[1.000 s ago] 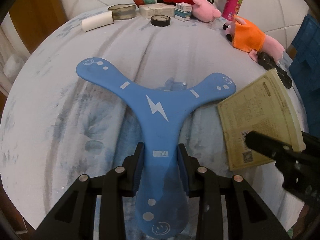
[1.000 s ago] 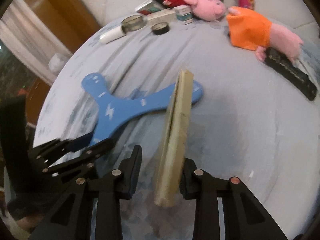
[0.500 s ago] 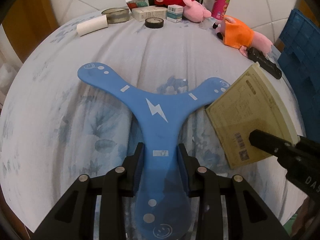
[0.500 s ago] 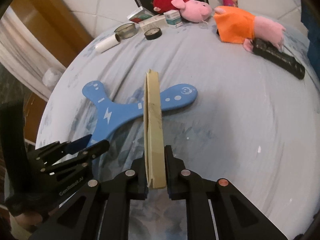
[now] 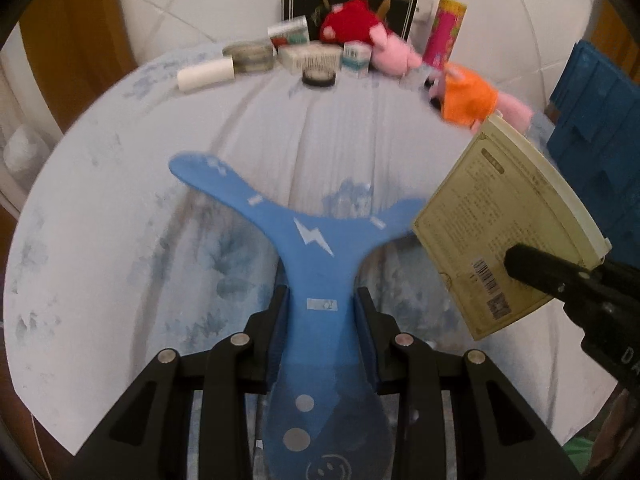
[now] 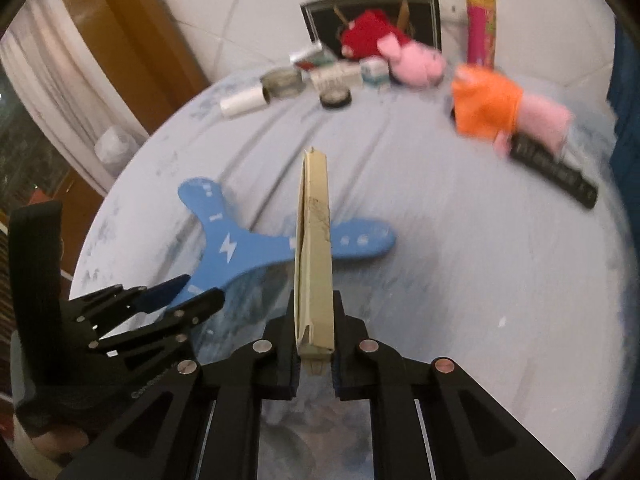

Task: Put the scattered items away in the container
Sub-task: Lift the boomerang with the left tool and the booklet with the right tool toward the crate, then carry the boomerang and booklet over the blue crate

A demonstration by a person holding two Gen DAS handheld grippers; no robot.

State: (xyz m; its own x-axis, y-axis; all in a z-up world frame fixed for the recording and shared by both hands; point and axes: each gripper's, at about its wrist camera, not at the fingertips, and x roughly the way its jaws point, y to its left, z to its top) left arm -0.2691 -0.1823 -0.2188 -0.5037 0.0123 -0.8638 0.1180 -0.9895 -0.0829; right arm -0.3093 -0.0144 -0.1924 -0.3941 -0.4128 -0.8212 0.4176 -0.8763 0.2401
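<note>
My left gripper (image 5: 320, 316) is shut on one arm of a blue three-armed boomerang (image 5: 308, 236) and holds it above the pale blue bedspread (image 5: 120, 240). In the right wrist view the boomerang (image 6: 240, 248) and the left gripper (image 6: 192, 300) show at left. My right gripper (image 6: 314, 320) is shut on a thin yellowish book (image 6: 314, 248), held on edge. In the left wrist view the book (image 5: 504, 232) is lifted at right, near a blue crate (image 5: 600, 140).
At the far edge lie a white roll (image 5: 206, 74), tape rolls (image 5: 318, 76), small boxes (image 5: 308, 56), two pink plush pigs (image 5: 468, 98), a pink can (image 5: 446, 32) and a black remote (image 6: 552, 172).
My right gripper closed on the book and lifted it off the bed, toward the crate. My left gripper raised the boomerang. Both views have pulled back from the bed.
</note>
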